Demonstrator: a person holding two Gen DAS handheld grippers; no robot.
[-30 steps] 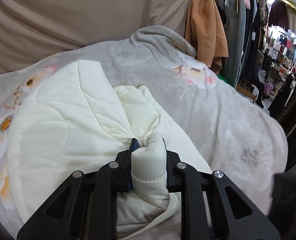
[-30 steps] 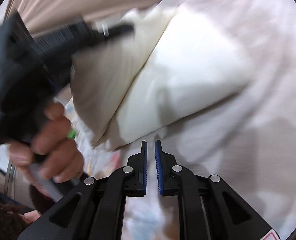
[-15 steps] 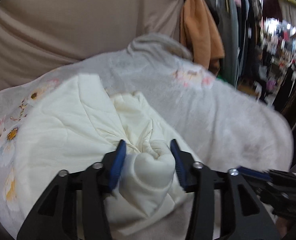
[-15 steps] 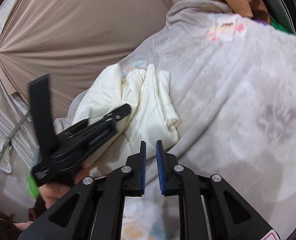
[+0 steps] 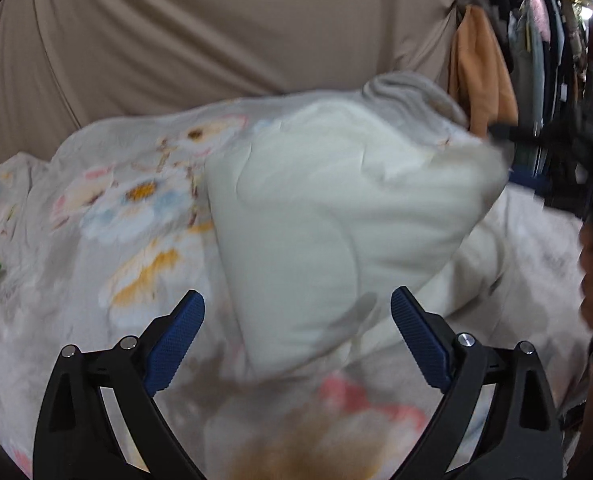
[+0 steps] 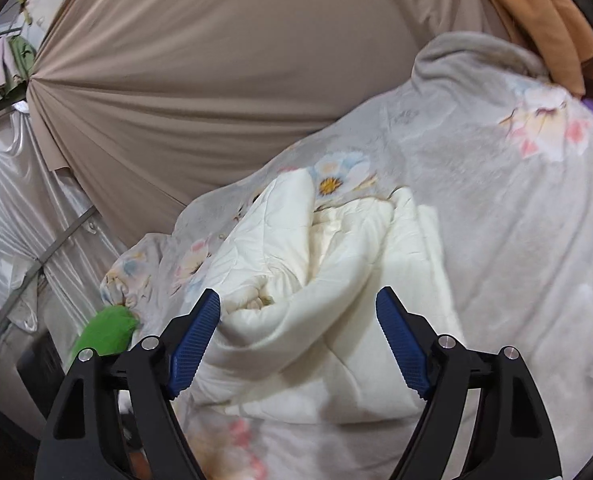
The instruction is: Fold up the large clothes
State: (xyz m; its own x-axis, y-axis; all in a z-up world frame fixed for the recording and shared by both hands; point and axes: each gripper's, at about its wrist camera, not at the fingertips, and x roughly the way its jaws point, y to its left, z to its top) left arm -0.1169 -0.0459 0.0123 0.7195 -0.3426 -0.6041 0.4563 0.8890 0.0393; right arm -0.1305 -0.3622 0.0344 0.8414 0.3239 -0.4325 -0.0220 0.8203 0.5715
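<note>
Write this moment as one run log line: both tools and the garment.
left tool: open, just opened, holds nothing | right tool: open, just opened, holds nothing | cream padded garment: bundled on floral blanket, released

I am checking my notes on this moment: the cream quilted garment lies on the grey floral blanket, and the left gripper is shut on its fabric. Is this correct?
Not quite. The cream quilted garment does lie on the grey floral blanket, but the left gripper is open, its jaws wide apart and gripping nothing, having just been opening. The left wrist view shows it.
</note>
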